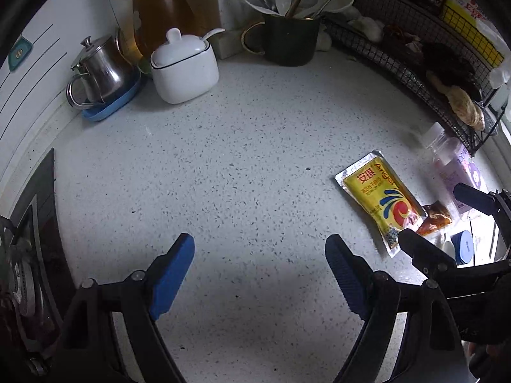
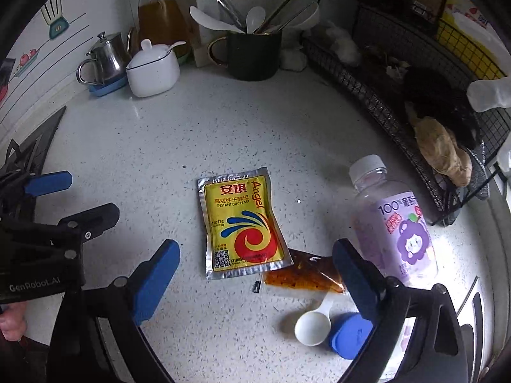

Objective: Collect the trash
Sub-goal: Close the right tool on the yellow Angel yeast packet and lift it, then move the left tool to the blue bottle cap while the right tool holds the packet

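A yellow yeast packet [image 2: 244,225] lies flat on the speckled counter [image 2: 223,127]; it also shows in the left wrist view [image 1: 381,198]. A clear sauce sachet with red-brown residue [image 2: 303,276] lies at its lower right corner. A plastic bottle with a purple label [image 2: 392,223] stands to the right. A white scoop [image 2: 314,319] and a blue cap [image 2: 349,335] lie near the front. My right gripper [image 2: 255,274] is open above the packet and sachet. My left gripper [image 1: 260,274] is open and empty over bare counter, left of the packet.
At the back stand a steel teapot on a blue dish [image 1: 102,73], a white lidded jar [image 1: 183,67], an oil bottle [image 1: 166,9] and a dark utensil mug [image 1: 289,38]. A black wire rack [image 2: 415,105] with food lines the right. A stove [image 1: 28,239] is at left.
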`<state>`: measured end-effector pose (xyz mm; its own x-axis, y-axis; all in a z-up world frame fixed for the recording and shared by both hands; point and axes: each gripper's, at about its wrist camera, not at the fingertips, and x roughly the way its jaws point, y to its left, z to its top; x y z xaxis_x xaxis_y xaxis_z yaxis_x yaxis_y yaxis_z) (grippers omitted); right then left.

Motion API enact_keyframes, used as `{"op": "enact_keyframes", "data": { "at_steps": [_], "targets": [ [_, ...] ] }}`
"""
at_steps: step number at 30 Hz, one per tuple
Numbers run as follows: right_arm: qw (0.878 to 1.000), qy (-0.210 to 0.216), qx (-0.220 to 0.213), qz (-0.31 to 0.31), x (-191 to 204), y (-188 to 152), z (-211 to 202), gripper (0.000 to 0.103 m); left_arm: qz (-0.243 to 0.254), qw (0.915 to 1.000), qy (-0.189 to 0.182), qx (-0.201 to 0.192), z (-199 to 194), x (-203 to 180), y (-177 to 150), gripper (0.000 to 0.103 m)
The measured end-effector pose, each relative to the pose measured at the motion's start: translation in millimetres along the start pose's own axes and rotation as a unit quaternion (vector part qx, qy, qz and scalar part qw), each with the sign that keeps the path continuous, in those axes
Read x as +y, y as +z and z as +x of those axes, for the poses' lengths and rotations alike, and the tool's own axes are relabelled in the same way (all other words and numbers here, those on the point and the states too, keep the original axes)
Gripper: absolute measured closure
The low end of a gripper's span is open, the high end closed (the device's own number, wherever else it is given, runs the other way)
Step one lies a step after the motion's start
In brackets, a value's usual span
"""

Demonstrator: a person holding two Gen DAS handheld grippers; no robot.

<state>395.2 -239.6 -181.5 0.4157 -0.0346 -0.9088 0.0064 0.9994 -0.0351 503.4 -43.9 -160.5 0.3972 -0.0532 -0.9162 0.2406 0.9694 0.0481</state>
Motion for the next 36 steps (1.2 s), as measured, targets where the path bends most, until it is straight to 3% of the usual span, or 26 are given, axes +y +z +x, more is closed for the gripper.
{"op": "enact_keyframes", "data": {
  "at_steps": [12,16,17,18,19,23,30,36],
  "targets": [
    [0.998,0.039,0.043,-0.024,0,16,43,0.008,-0.001,0.9994,0.014,0.03,41,12,16,0.021],
    [0.998,0.03,0.033,-0.036,-1,16,41,0.022,-0.006,0.9994,-0.007,0.033,42,12,18,0.021],
    [0.998,0.032,0.031,-0.038,0,17,41,0.029,-0.008,0.9993,-0.014,0.035,42,12,18,0.02],
    [0.998,0.036,0.029,-0.042,0,16,37,0.045,-0.009,0.9992,-0.016,0.035,42,12,18,0.02],
    [0.998,0.036,0.032,-0.042,0,16,35,0.05,-0.009,0.9992,-0.018,0.035,41,11,18,0.02],
    [0.998,0.045,0.032,-0.036,-2,11,30,0.063,0.001,0.9994,-0.019,0.03,29,6,13,0.02],
    [0.999,0.031,0.003,0.042,-15,-22,-13,0.067,0.051,0.9971,-0.053,0.022,0,-13,5,0.02],
    [0.993,-0.014,-0.014,0.12,-35,-49,-56,0.067,0.118,0.9879,-0.099,0.018,-24,-55,-5,0.02]
  ]
}}
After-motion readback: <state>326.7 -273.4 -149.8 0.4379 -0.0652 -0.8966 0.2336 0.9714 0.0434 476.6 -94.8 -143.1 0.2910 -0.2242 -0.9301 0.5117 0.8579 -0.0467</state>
